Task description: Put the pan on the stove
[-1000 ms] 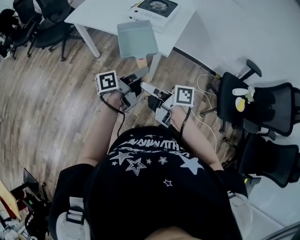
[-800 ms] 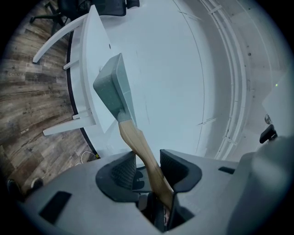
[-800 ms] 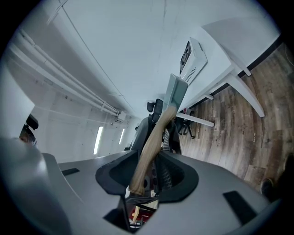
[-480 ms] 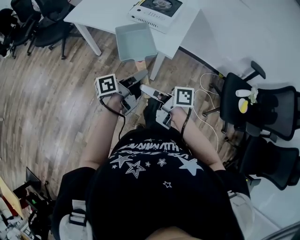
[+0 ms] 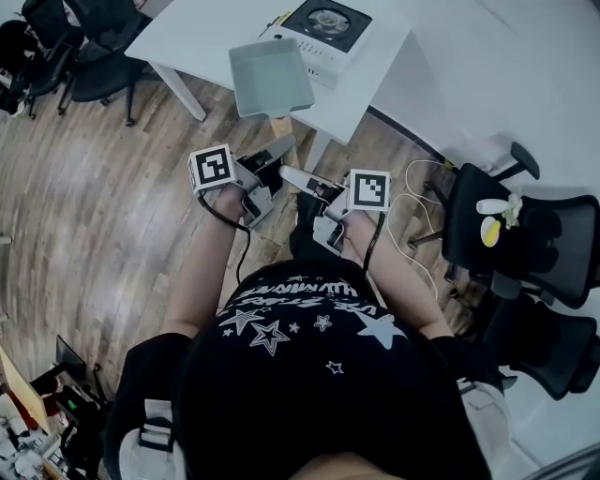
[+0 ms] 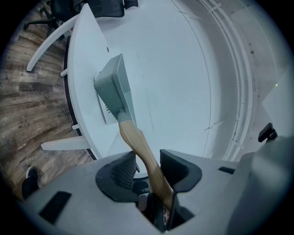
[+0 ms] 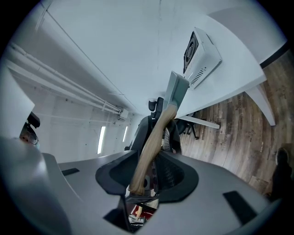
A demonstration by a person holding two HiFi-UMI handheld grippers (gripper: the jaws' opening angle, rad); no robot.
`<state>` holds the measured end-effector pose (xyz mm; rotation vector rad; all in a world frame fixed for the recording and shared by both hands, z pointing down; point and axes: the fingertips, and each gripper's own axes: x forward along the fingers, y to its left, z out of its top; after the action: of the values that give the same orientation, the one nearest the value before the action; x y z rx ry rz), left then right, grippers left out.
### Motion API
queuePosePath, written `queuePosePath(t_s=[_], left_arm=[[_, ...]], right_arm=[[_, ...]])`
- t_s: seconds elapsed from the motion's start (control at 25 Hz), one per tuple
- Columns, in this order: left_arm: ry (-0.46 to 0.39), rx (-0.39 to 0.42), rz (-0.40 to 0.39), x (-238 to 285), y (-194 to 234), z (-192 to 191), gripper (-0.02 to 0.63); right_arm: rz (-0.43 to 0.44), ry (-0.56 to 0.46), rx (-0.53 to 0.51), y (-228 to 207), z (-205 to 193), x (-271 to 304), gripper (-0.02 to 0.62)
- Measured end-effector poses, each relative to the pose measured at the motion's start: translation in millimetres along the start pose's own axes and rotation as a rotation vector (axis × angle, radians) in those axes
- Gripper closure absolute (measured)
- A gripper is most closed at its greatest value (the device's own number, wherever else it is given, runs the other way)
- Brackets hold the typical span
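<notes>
So, the left tool (image 6: 148, 163) is part-closed, clamped on the wooden handle (image 6: 138, 144). The right tool (image 7: 147, 165) pinches the handle's end, probably because two grips hold the grey pan (image 5: 270, 77) level. It hangs at the desk's (image 5: 197, 28) near edge, with the stove (image 5: 323, 21) at its 1 o'clock. Not landed yet.

The grey-green square pan with a wooden handle (image 5: 270, 77) has moved forward. 1 second ago its near end hung past the white table (image 5: 187, 37) edge. Now almost all of it is above the tabletop, and the black-topped white stove (image 5: 328, 28) shows more fully.
</notes>
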<state>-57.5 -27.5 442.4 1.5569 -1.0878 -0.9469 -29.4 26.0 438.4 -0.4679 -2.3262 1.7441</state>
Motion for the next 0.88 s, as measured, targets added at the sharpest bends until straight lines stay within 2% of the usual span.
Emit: queuePosePath(t_s=[0.28,0.56,0.88], left_arm=[[0.013,-0.003,-0.006,50,8,57,0.448],[0.014,0.019,-0.017,64,11,73,0.448],[0.002,0.010,-0.021,110,15,107,0.448]], right_arm=[[0.015,-0.016,-0.001,-13,73,17,0.457],[0.023,-0.022,-0.032,-18,94,21,0.457],[0.029,-0.007,-0.037,-30,148,21,0.455]])
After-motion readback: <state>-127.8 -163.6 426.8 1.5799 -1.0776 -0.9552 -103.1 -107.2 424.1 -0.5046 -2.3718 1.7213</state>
